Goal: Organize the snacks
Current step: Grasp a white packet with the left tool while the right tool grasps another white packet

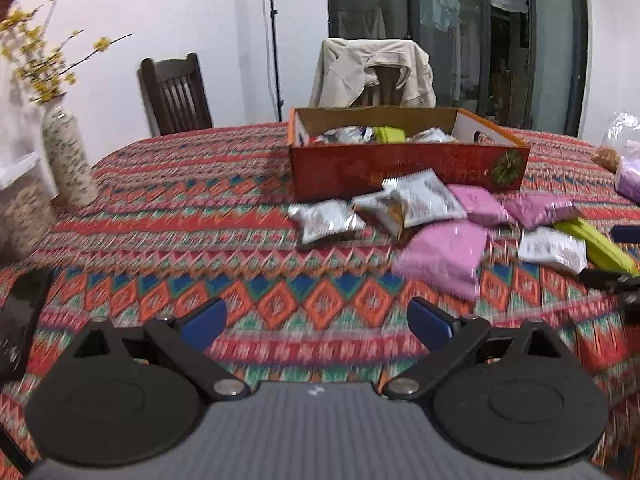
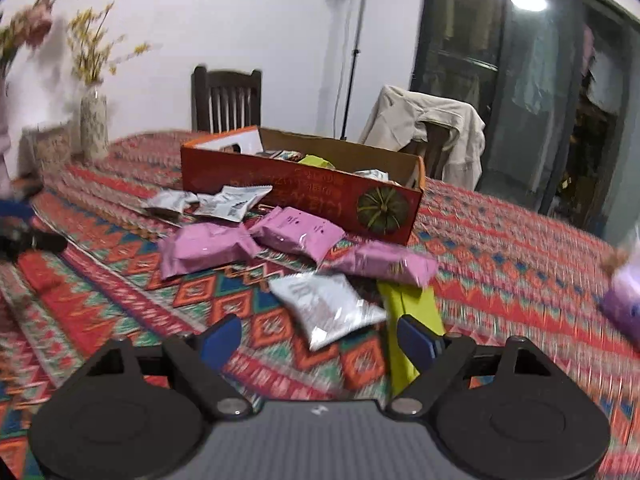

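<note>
My left gripper (image 1: pixel 316 318) stands wide open with nothing between its blue pads (image 1: pixel 204 320); only the patterned tablecloth (image 1: pixel 180 216) of the surface lies below it. My right gripper (image 2: pixel 320 342) is likewise spread wide and grips nothing. A silver snack packet (image 2: pixel 324 308) lies flat just ahead of it, between the lines of the two fingers, not touched by either pad. A yellow-green packet (image 2: pixel 408 320) lies beside it, running under the right-hand finger.

Beyond these, three pink packets (image 2: pixel 296 236) lie loose on the surface, close together. Two more silver packets (image 2: pixel 232 202) rest nearer the box front, one leaning against it.

The red cardboard box (image 2: pixel 288 190), printed with a pumpkin (image 2: pixel 382 210) on its front, stands open-topped behind the loose snacks. It holds several packets, silver and yellow-green (image 1: pixel 390 134) among them.

Further out: a patterned vase (image 1: pixel 68 156) with yellow blossom sprigs at the surface's left edge, a dark wooden chair (image 1: pixel 176 92), and a second chair draped with a beige jacket (image 1: pixel 372 72). A purple bag (image 2: pixel 624 304) lies at the far right, blurred.
</note>
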Action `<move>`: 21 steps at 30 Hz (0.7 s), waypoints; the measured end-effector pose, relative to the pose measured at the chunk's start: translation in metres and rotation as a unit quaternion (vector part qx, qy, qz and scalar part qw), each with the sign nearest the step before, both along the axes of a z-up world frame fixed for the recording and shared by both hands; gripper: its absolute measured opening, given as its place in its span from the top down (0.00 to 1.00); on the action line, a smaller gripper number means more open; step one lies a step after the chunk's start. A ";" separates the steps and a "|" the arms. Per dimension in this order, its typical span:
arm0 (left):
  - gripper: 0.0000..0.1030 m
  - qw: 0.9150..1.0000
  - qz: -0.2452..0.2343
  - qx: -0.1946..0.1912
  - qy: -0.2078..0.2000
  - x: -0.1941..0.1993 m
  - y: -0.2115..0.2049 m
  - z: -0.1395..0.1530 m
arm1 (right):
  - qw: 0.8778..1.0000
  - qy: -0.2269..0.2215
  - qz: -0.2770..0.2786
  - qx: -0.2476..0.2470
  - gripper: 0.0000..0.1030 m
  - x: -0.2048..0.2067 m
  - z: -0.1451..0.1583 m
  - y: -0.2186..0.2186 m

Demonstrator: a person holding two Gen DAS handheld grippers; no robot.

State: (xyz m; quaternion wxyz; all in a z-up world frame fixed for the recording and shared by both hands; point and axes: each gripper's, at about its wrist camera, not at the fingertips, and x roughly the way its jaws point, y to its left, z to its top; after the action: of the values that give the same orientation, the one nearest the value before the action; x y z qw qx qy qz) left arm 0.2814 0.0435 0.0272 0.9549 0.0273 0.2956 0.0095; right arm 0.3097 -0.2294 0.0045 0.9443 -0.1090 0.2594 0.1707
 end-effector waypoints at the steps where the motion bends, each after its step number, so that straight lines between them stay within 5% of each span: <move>1: 0.04 1.000 -0.002 -0.001 0.000 0.008 -0.002 0.001 | 1.000 0.001 0.003 -0.010 0.21 0.007 -0.001 0.002; 8: 0.17 1.000 -0.012 -0.014 0.017 0.080 -0.003 -0.006 | 0.998 0.041 0.034 -0.029 0.28 0.059 -0.011 0.008; 13: 0.26 0.999 -0.004 -0.030 0.039 0.125 0.001 -0.017 | 0.996 0.076 0.044 0.025 0.50 0.078 -0.018 0.002; 21: 0.32 0.997 0.029 -0.051 0.046 0.155 0.007 -0.032 | 0.995 0.073 0.032 0.062 0.50 0.078 -0.024 -0.002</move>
State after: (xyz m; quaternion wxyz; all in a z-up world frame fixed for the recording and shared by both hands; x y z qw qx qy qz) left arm 0.4361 0.0507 -0.0044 0.9396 -0.0298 0.3403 0.0213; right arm 0.3882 -0.2318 -0.0195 0.9220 -0.0458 0.3124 0.2241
